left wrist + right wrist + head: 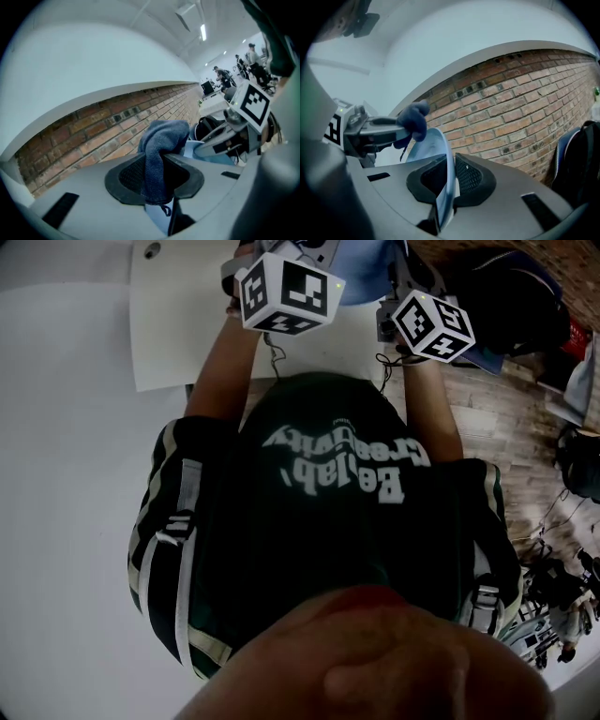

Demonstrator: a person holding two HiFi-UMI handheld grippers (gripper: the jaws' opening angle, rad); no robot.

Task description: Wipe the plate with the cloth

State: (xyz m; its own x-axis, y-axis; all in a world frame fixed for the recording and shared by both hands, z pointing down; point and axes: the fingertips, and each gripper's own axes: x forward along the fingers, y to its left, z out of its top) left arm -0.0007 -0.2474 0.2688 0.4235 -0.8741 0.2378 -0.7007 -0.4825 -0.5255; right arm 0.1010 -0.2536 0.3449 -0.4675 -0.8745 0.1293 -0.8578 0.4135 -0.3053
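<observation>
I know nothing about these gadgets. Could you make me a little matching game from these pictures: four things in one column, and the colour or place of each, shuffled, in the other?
Things:
1. cloth
2. plate
3. marker cube
4. brick wall

Descriptions:
A. pale blue, gripped on edge in the right gripper's jaws
B. red-brown, in the background
C. dark blue, pinched in the left gripper's jaws
D. black and white squares

Pairs: 1-C, 2-A, 3-D, 4-B
</observation>
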